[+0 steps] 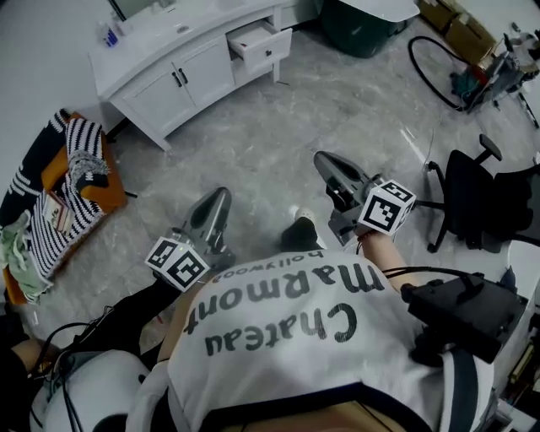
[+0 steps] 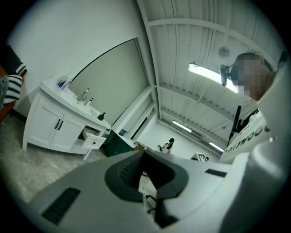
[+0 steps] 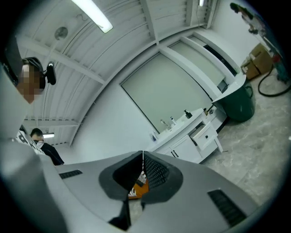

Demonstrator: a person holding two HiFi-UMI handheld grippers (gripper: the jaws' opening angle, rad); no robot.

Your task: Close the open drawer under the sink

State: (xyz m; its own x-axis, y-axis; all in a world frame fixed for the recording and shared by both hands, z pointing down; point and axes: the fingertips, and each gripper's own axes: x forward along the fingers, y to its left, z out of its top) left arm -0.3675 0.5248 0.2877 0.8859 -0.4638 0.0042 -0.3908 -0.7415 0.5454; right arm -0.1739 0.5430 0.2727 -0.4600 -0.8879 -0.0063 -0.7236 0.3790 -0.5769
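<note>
White printed T-shirt (image 1: 295,337) fills the bottom of the head view, with both hand-held tools projecting forward from it at roughly level attitude. Left gripper (image 2: 143,154): the jaws are brought together at the tips, with nothing between the pads. Right gripper (image 3: 143,154): the jaws are likewise fully closed and carry nothing. The open drawer (image 1: 261,44) sits at the right end of a white vanity cabinet (image 1: 169,84), below the countertop that holds the sink, and stands pulled out from the cabinet face. It is well apart from both grippers, across a stretch of bare floor. Expected handling: the drawer appears to be a small painted box on runners, light and rigid, so it should slide under modest force and stop firmly when seated. No grip should be required. Contact is best made with closed jaw tips on the flat front panel, just beside the small dark knob (image 3: 207,135) at its centre, pushing square to the face so the box is less likely to skew on its runners. The painted front may be slippery, so a central, straight push is advisable. The floor (image 1: 278,126) is hard, grey and marble-patterned, and reads as smooth. Room contents: a pile of striped cloth (image 1: 51,219) lies left of the cabinet, a dark green bin (image 1: 363,25) stands just right of the drawer, and an office chair (image 1: 472,198) stands at the right.
</note>
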